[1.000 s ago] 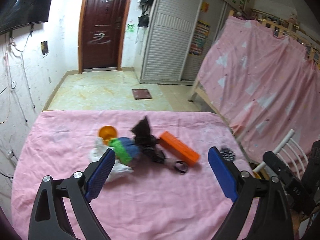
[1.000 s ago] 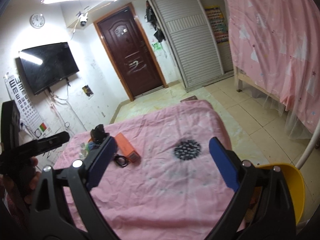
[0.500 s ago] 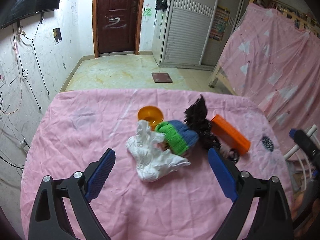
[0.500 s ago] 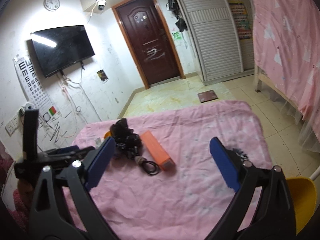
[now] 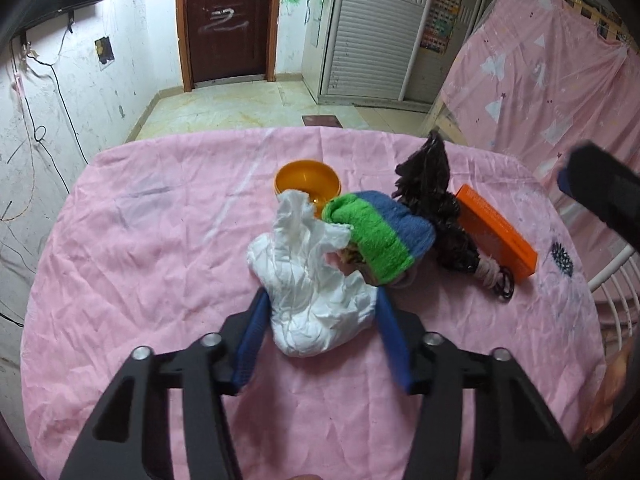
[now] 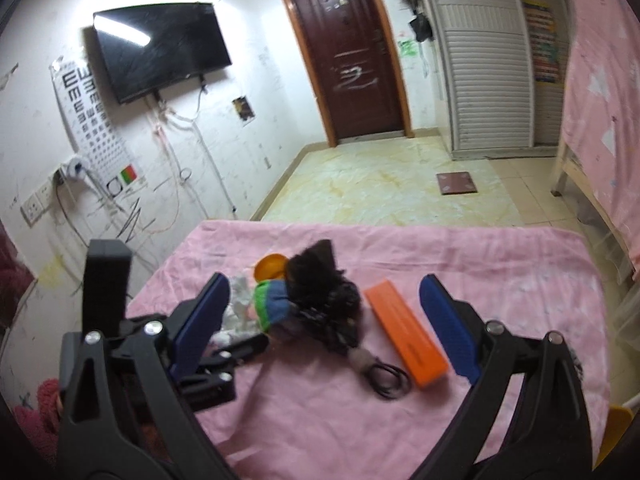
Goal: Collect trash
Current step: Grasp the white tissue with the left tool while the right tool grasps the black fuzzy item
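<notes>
Where the left wrist view looks steeply down, the left gripper (image 5: 320,312) fills lower centre, its jaws having just been closing around crumpled white paper (image 5: 312,280), blue pads touching both flanks. The right wrist view shows this paper only partly, behind the right gripper (image 6: 324,324), whose jaws stand spread wide with nothing between. Left to right on the wrinkled pink cloth of the bench (image 5: 140,240): the paper; a round orange bowl (image 5: 306,178), paper edge over its rim; a knitted green-and-blue bundle (image 5: 380,236); a dark shaggy tuft (image 5: 436,196); a black looped cord (image 5: 504,280); a flat orange box (image 5: 496,236).
</notes>
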